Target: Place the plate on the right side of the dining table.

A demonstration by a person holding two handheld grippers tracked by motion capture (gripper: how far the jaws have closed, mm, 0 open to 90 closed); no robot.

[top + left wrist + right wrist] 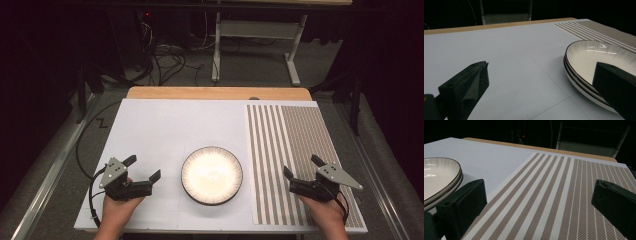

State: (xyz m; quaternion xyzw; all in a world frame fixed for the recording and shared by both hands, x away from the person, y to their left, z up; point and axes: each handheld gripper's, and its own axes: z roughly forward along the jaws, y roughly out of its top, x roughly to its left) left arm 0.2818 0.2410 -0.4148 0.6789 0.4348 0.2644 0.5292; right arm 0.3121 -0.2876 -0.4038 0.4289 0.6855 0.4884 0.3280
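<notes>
1. The left gripper (145, 168) hovers over the near left part of the tabletop with its jaws spread wide and nothing between them; in the left gripper view the same gripper (541, 82) has bare white surface in its gap.
2. The right gripper (302, 167) sits at the near right with its jaws also wide apart and empty; in the right gripper view this gripper (539, 205) frames striped weave.
3. Each gripper is held from below by a hand: the left hand (116, 210) and the right hand (327, 216) come in from the bottom edge of the high view. A grey three-cornered plate tops each gripper.
4. Between the two grippers, near the front middle, stands a round bowl (212, 175) with a cream inside, fine ribbed lines and a dark rim. It is apart from both grippers.
5. Seen from the side, the bowl (596, 65) appears as two stacked together, with two dark rims one above the other; the right gripper view shows the same stack (441, 180).
6. The bowl rests on a white sheet (165, 130) covering most of the tabletop (220, 93), whose wooden far edge shows.
7. A placemat (295, 150) with brown and white stripes lies on the right side, just beside the bowl; the right gripper hangs over its near part.
8. Beyond the tabletop are a grey floor, cables and a white metal frame.
</notes>
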